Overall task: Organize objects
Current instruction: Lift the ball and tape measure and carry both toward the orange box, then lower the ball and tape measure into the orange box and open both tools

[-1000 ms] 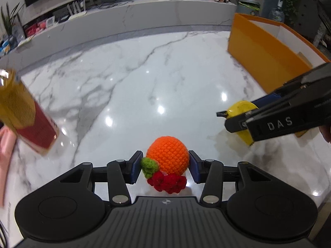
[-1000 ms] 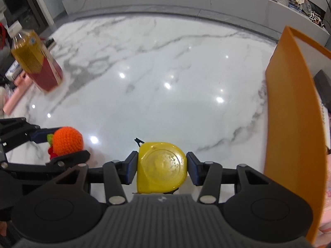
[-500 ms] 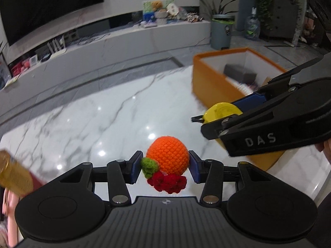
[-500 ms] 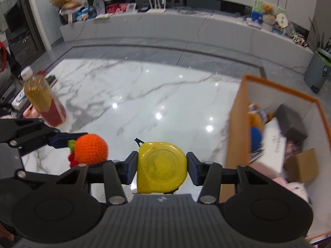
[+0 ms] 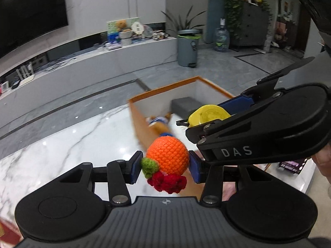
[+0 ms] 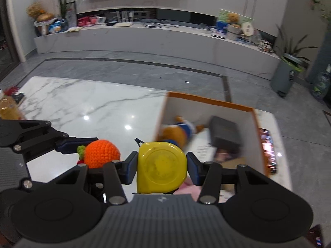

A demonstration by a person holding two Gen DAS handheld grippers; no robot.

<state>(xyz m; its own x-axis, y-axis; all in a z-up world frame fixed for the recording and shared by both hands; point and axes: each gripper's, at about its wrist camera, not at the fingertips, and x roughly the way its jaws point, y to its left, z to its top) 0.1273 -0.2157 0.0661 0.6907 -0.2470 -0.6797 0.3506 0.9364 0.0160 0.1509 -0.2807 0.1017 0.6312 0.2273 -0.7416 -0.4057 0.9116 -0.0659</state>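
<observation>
Now: orange box (image 6: 209,101) on marble table (image 6: 82,103), holds plush toy (image 6: 175,133) and grey block (image 6: 224,132) | right gripper (image 6: 162,169) clamps yellow tape measure (image 6: 162,168) above box's near edge | left gripper (image 5: 165,165) beside it, pinching crocheted orange (image 5: 168,155).

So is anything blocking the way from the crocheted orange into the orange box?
Partly: the right gripper, holding the yellow tape measure, hangs between the crocheted orange and the orange box. The box is open-topped.
</observation>
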